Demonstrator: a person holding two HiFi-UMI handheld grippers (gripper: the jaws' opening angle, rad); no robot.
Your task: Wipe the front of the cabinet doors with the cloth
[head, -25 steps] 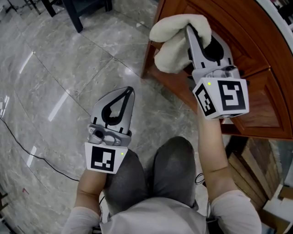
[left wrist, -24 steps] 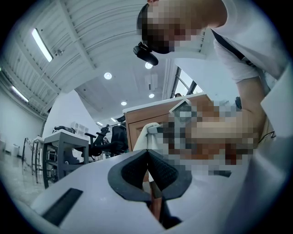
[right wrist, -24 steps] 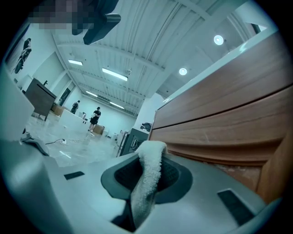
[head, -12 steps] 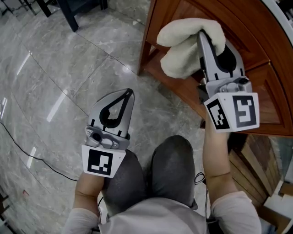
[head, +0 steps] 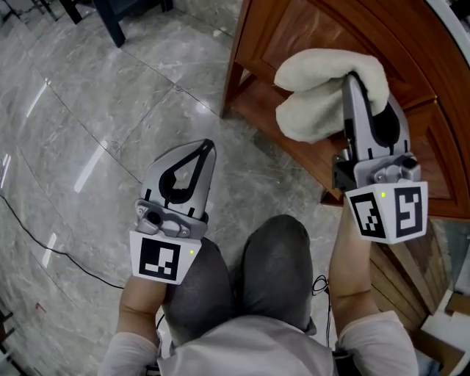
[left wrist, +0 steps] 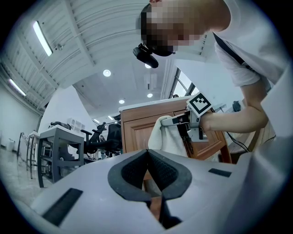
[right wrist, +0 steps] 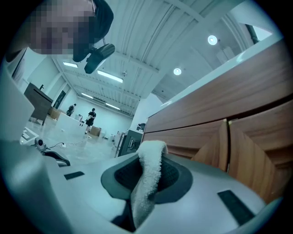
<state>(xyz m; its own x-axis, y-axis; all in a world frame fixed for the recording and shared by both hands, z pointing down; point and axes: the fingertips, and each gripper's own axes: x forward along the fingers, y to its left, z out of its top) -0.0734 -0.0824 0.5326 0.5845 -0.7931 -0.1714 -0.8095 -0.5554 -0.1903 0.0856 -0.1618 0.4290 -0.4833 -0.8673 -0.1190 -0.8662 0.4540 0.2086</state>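
Our right gripper (head: 356,87) is clamped on the cloth (head: 319,95), with a fold pinched between its jaws (the wad bulges left of the tips). Straight ahead lie the cabinet doors (head: 411,51), under the front edge of the worktop (head: 457,20), towards its left corner. We cannot tell whether cloth touches wood. The wad's long axis runs along the door front, so we judge a sideways sweep fits. Our right forearm reaches forward. The left gripper (head: 200,154), jaws together and empty, hangs well apart over the floor (head: 95,110).
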